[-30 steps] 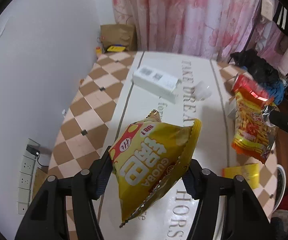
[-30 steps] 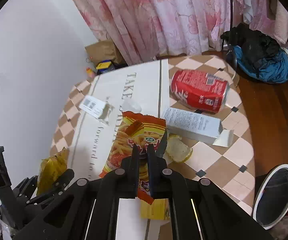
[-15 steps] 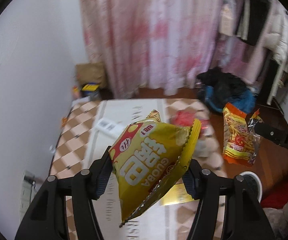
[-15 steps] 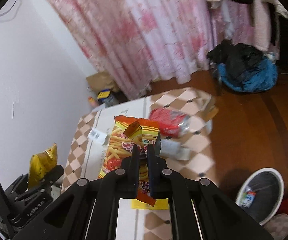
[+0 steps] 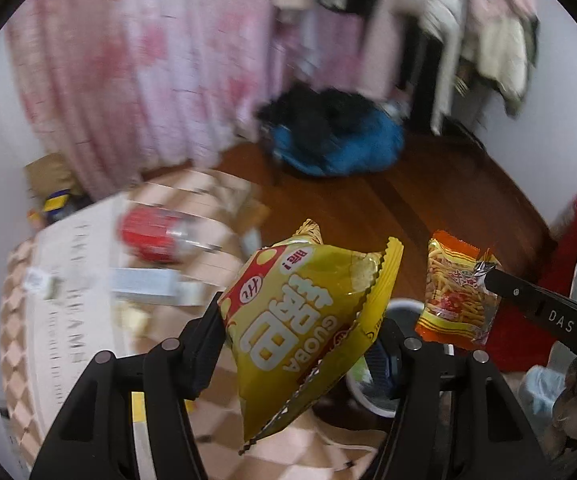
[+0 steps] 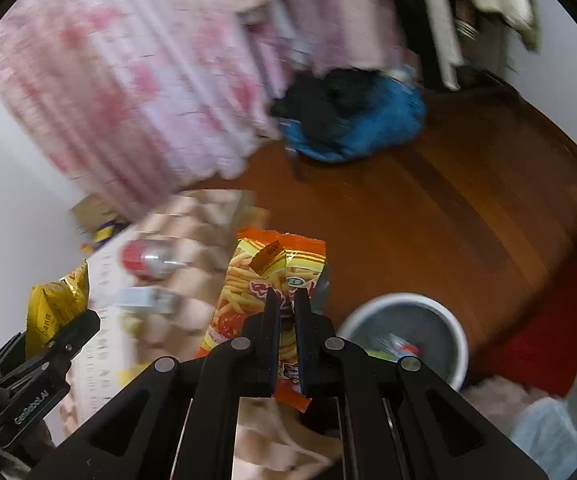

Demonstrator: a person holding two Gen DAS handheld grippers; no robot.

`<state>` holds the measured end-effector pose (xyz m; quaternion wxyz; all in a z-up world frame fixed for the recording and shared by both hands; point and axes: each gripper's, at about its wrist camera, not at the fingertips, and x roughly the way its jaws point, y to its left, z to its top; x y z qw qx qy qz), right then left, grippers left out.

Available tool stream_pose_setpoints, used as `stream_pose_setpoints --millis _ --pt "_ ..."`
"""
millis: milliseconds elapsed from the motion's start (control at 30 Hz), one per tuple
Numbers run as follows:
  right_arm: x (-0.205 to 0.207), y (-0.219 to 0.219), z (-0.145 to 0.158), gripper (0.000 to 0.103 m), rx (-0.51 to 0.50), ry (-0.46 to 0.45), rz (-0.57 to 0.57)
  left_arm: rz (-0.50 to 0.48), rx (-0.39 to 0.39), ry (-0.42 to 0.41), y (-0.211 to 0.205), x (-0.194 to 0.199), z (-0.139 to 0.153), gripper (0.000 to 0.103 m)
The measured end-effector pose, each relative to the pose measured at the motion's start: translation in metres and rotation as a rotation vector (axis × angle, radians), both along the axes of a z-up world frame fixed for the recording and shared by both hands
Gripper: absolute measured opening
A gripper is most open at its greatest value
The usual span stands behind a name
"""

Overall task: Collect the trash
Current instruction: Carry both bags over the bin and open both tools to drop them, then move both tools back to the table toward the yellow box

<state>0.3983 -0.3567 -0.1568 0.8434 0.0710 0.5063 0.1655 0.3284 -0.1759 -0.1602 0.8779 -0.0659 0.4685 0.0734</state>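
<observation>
My left gripper [image 5: 300, 344] is shut on a yellow GUOBA snack bag [image 5: 300, 316] and holds it in the air past the table's right edge. It also shows at the left of the right wrist view [image 6: 54, 308]. My right gripper [image 6: 286, 300] is shut on an orange fries snack bag [image 6: 260, 288], which also shows in the left wrist view [image 5: 454, 300]. A white round trash bin [image 6: 408, 336] with some trash inside stands on the floor below and right of the orange bag; in the left wrist view the bin [image 5: 372, 392] is mostly hidden behind the yellow bag.
On the checkered table [image 5: 24, 320] lie a red can [image 5: 152, 236], a white carton [image 5: 144, 284] and a yellow item [image 5: 138, 412]. A blue and black bundle [image 5: 336, 140] lies on the wooden floor by the pink curtain [image 5: 128, 80]. Red cloth [image 5: 524, 336] lies right of the bin.
Both grippers have swung right and away from the table with their bags. The bin has come closer, under the bags. The view is blurred by motion.
</observation>
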Motion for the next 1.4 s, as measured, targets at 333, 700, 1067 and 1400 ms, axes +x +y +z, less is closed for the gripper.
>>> stream_pose_setpoints --millis 333,700,1067,1400 --pt "0.022 -0.107 -0.117 0.007 -0.062 0.19 -0.177 -0.174 -0.04 0.164 -0.096 0.051 -0.092 0.058" --pt "0.04 -0.154 -0.202 0.007 -0.087 0.348 -0.256 -0.258 -0.119 0.275 -0.144 0.083 -0.138 0.071" --pt "0.037 -0.152 -0.207 0.098 -0.193 0.419 -0.244 -0.216 -0.024 0.289 -0.129 0.078 -0.139 0.095" --pt "0.021 -0.134 -0.193 0.101 -0.299 0.485 -0.169 -0.191 0.011 0.283 -0.114 0.072 -0.124 0.096"
